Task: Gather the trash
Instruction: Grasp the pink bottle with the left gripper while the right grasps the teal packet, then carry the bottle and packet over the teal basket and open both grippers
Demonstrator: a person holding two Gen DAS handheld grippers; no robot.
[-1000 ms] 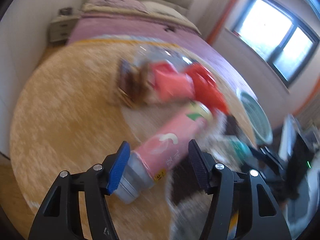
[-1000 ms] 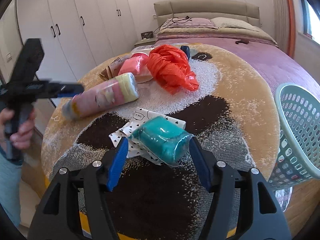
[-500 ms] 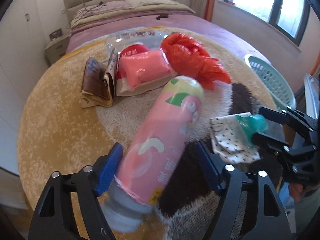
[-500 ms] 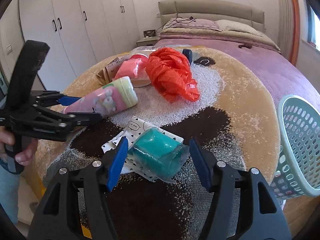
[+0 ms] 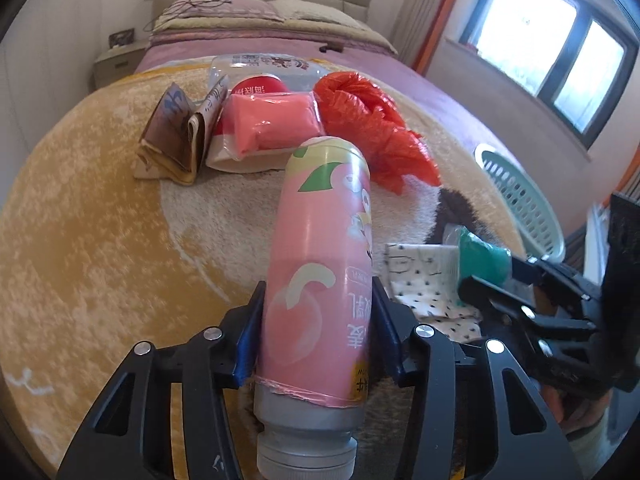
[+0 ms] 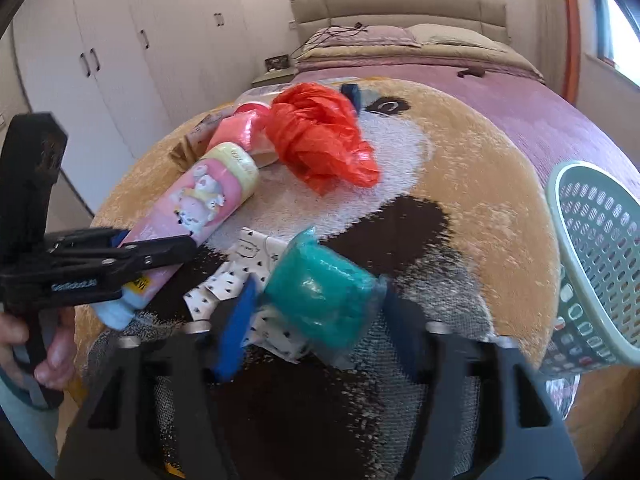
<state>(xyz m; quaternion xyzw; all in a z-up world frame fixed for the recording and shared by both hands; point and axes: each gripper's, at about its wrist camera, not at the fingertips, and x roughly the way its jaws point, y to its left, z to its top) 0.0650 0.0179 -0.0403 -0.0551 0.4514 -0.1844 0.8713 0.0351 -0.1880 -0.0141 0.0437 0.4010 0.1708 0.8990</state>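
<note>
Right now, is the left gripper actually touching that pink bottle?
Touching. In the left wrist view the left gripper has both blue pads pressed flat against the sides of the pink bottle, with no gap on either side.

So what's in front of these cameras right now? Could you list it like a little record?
Left tongs: shut on tall pink plastic bottle
Right tongs: around teal plastic-wrapped packet, grip unclear
Under packet: white spotted paper
On round tan rug: crumpled red plastic bag, pink wrapped packet
Right edge: pale green mesh basket

Home bedroom: bed [image 6: 404,46], wardrobe [image 6: 120,52], rug [image 5: 80,240].
</note>
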